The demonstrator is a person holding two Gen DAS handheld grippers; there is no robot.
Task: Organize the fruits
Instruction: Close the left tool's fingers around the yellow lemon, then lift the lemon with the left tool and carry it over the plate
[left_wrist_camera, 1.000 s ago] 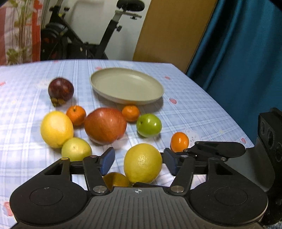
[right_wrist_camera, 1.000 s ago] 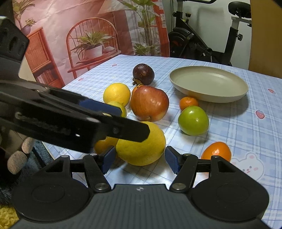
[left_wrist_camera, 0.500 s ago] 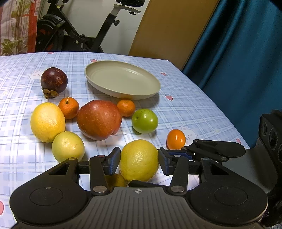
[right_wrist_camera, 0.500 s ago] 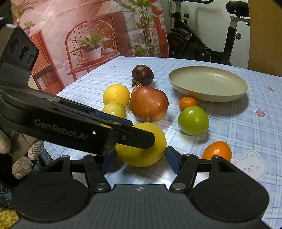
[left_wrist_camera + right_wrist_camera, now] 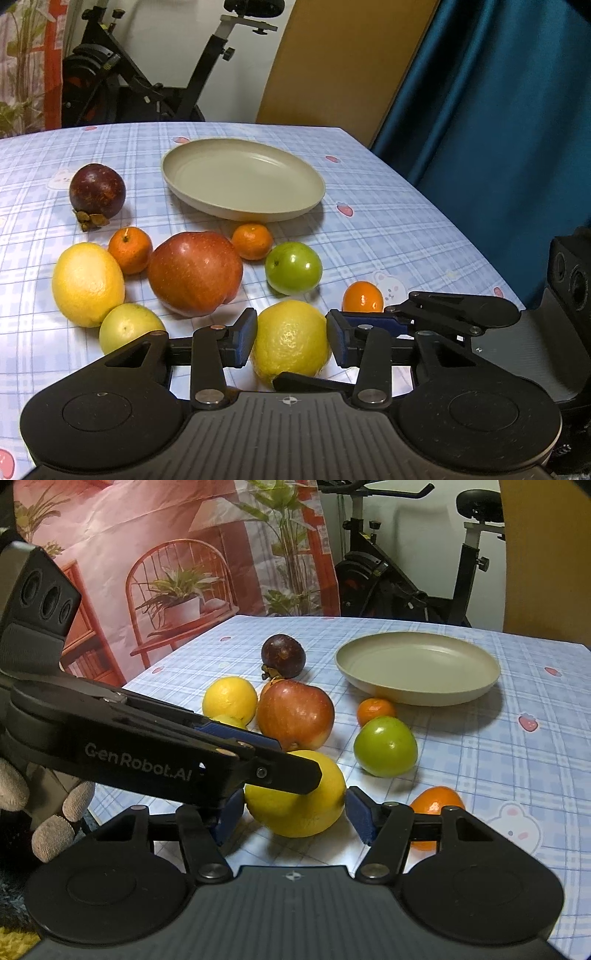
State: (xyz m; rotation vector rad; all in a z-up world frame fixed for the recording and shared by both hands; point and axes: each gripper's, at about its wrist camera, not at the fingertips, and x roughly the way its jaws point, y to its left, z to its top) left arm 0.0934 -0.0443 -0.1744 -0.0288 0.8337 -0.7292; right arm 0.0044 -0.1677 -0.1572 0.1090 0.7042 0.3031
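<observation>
In the left wrist view, our left gripper (image 5: 291,338) had been wide apart a second before, with the big yellow lemon (image 5: 291,341) sitting loose in the gap. Now its blue pads (image 5: 243,338) had come in close on both sides of the lemon and the jaws were closing. One pad seemed to touch the fruit, and a thin gap showed at the other, so we could not yet call it a firm hold. The lemon was round, bright yellow and bumpy, and it sat on the checked bench (image 5: 388,229) right between the jaws. Behind it lay a red apple (image 5: 195,273), a green apple (image 5: 293,267), a second lemon (image 5: 88,284) and a small orange (image 5: 362,297). The plate (image 5: 314,201) stood farther back with nothing on it.

In the right wrist view, little had changed. Our right gripper (image 5: 295,814) was part way open, as before, and the same lemon (image 5: 291,812) lay between its blue pads (image 5: 360,819). We could not tell if those pads pressed on it. The black arm of the left gripper (image 5: 166,753) crossed over the lemon from the left, farther in than a second before. A gloved hand (image 5: 51,812) showed at the left edge.
</observation>
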